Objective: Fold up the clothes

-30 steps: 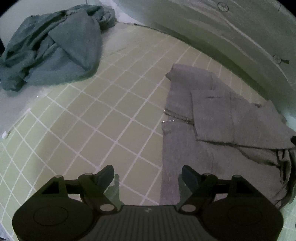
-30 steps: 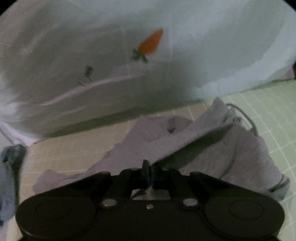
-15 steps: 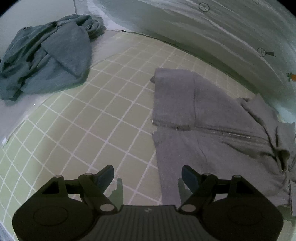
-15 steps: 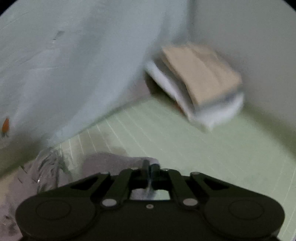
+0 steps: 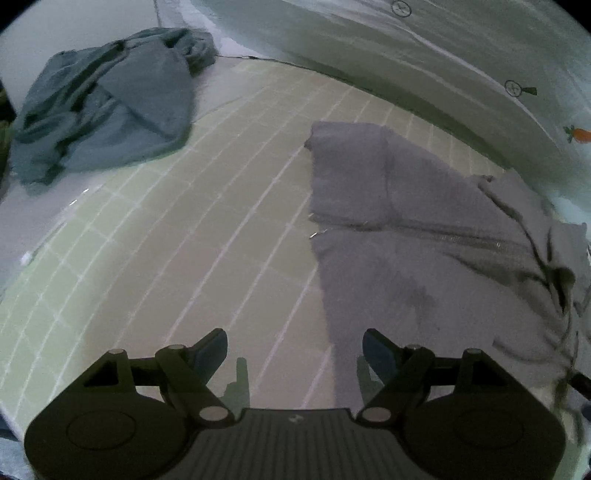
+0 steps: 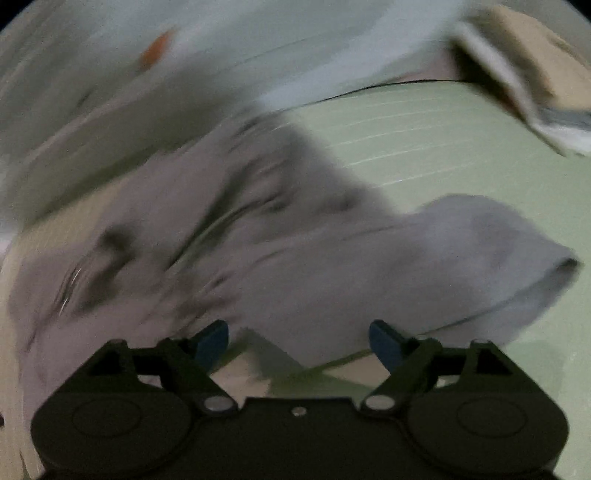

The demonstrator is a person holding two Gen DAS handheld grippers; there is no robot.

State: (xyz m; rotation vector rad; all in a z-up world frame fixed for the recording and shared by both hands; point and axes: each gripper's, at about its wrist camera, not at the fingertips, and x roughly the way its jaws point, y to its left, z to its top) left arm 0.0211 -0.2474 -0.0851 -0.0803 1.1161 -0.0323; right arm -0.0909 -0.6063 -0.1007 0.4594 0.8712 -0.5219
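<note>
The work surface was a pale green gridded mat point(image 5: 207, 236) bordered by a white sheet printed with a carrot point(image 5: 580, 133). The grey zip hoodie point(image 5: 424, 236) lay spread on the mat's right side; a blue-grey garment point(image 5: 107, 107) lay crumpled at far left. The left gripper point(image 5: 294, 350) stood apart, empty. The right gripper point(image 6: 298, 341) was opening above a blurred sleeve point(image 6: 498, 251), gripping nothing.

Work surface: green cutting mat point(image 5: 155, 258), white grid lines, laid on pale sheet point(image 5: 22, 218) visible along left edge. Far side: light fabric backdrop point(image 5: 424, 59), printed with small circular motifs point(image 5: 401, 7) and orange carrot point(image 5: 580, 133) at right edge. Far right in right wrist view: stack of folded items point(image 6: 532, 70), tan on top, white and grey beneath, blurred; contents not identifiable.
</note>
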